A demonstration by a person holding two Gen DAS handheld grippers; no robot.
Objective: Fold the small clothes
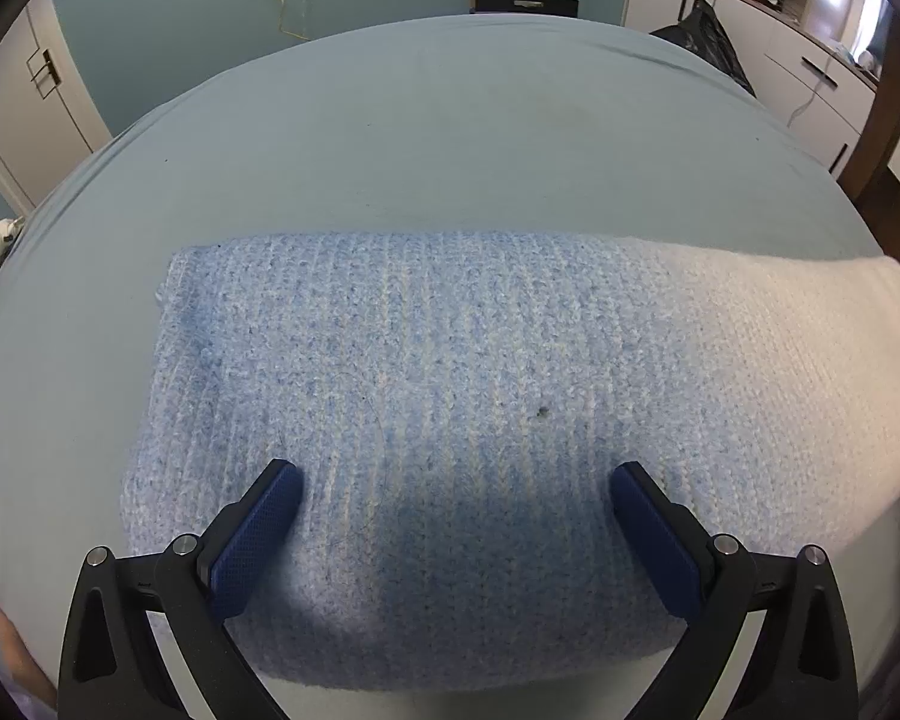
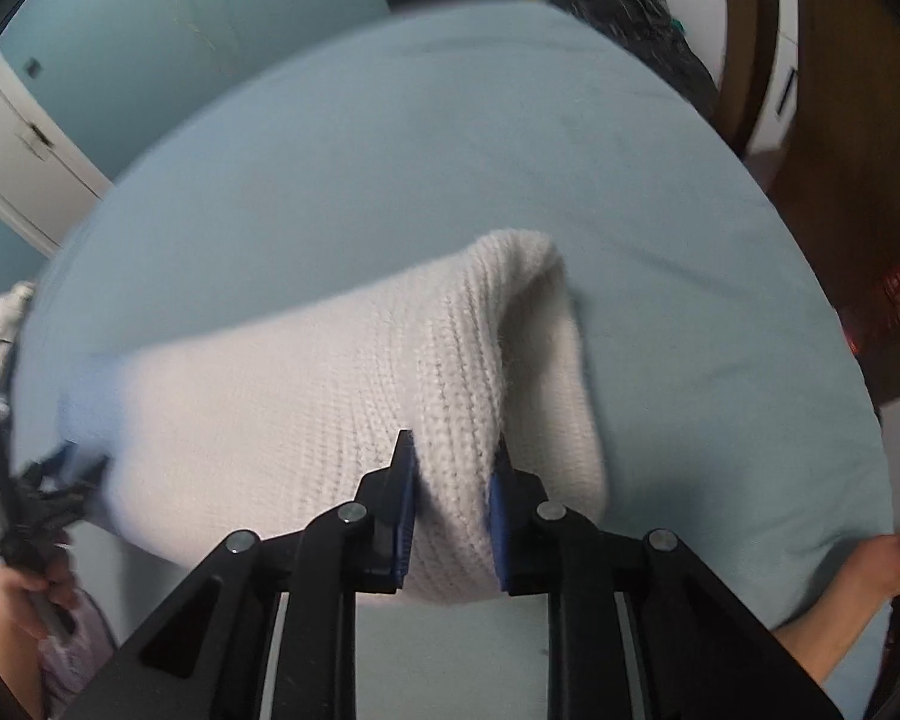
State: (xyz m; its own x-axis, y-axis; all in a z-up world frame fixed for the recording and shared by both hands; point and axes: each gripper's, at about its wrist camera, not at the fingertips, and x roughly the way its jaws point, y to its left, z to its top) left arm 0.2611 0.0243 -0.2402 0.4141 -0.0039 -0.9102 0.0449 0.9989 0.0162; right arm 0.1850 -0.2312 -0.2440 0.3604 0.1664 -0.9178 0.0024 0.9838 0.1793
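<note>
A knitted garment lies on the bed, blue-flecked at its left part (image 1: 402,372) and white toward the right (image 1: 780,360). My left gripper (image 1: 456,474) hovers open over the blue part, its blue pads wide apart with nothing pinched between them. In the right wrist view the white end of the knit (image 2: 306,408) is bunched and lifted, and my right gripper (image 2: 453,450) is shut on a fold of it, the pads pressing the fabric from both sides. The left gripper (image 2: 48,480) shows blurred at the far left of that view.
The bed sheet (image 1: 450,138) is light blue and spreads far beyond the garment. White cupboards (image 1: 810,78) and a black bag (image 1: 702,36) stand behind on the right. A dark wooden post (image 2: 834,120) rises at the right. A person's hand (image 2: 888,564) rests near the bed's right edge.
</note>
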